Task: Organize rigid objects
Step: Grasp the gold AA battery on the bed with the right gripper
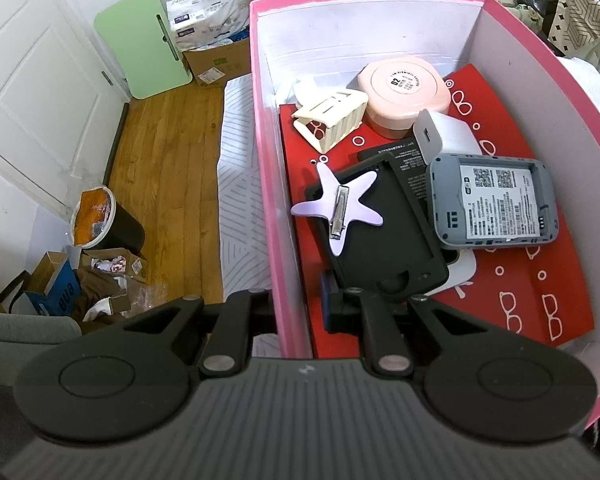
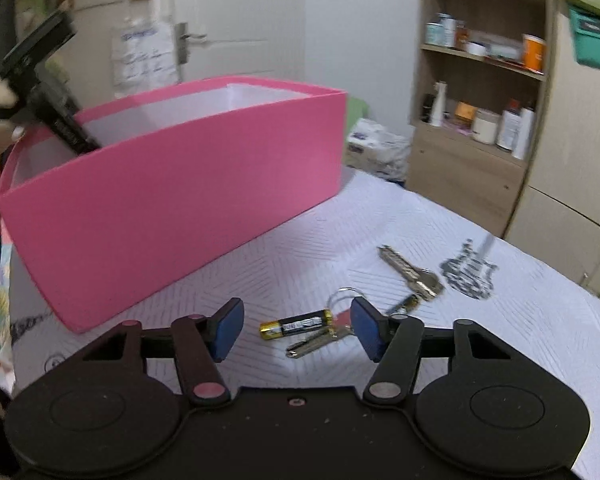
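The pink box (image 1: 284, 200) stands on the white quilt. Inside it lie a lilac star hair clip (image 1: 340, 208), a black phone case (image 1: 384, 248), a grey router (image 1: 492, 208), a white charger (image 1: 444, 136), a pink container (image 1: 404, 92) and a cream claw clip (image 1: 328, 120). My left gripper (image 1: 296, 304) is shut on the box's left wall, one finger outside and one inside. On the quilt beside the pink box (image 2: 172, 200), my right gripper (image 2: 296, 330) hangs open around an AA battery (image 2: 296, 325); its pads do not touch the battery. Keys (image 2: 410, 272) lie just beyond.
A silver guitar-shaped trinket (image 2: 468, 270) lies on the quilt (image 2: 260, 264) past the keys. A wooden shelf unit (image 2: 484, 80) with bottles stands behind the bed. Left of the bed are wooden floor (image 1: 172, 168), a bin (image 1: 100, 220) and cardboard boxes (image 1: 216, 60).
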`<move>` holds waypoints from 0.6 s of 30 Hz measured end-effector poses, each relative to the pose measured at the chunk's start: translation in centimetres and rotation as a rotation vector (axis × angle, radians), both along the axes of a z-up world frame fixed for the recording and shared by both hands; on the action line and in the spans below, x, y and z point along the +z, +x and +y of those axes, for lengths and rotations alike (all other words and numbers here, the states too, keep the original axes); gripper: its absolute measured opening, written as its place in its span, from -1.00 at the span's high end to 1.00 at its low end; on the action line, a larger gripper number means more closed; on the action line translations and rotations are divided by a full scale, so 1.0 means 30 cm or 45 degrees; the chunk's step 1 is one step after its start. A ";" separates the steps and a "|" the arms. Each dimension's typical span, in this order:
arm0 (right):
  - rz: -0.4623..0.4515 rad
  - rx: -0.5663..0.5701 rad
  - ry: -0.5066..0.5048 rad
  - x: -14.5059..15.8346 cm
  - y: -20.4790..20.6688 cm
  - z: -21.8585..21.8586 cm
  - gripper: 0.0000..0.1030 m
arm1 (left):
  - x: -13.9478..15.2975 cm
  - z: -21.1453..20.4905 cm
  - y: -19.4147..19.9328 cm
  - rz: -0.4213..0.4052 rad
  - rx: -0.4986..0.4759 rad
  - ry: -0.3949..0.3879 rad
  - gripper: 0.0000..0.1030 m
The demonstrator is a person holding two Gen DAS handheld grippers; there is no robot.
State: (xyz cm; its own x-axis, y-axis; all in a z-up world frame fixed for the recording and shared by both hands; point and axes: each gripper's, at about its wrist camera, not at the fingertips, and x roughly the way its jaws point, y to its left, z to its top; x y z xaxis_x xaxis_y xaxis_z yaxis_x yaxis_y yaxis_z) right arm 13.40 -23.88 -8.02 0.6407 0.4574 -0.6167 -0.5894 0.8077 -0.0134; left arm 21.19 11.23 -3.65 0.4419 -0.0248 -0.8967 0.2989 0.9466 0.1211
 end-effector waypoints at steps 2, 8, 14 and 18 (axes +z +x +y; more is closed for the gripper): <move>0.007 0.036 -0.037 -0.013 0.007 0.018 -0.20 | 0.001 0.001 0.000 -0.002 0.002 -0.003 0.75; -0.015 0.030 -0.095 -0.017 0.009 0.037 0.10 | 0.002 0.004 -0.002 -0.009 0.002 -0.009 0.75; -0.024 0.039 -0.088 -0.021 0.013 0.030 0.08 | 0.002 0.003 -0.002 -0.014 -0.001 -0.005 0.75; -0.004 0.046 -0.058 -0.026 0.030 0.027 0.07 | 0.002 0.002 -0.004 -0.018 0.003 -0.008 0.75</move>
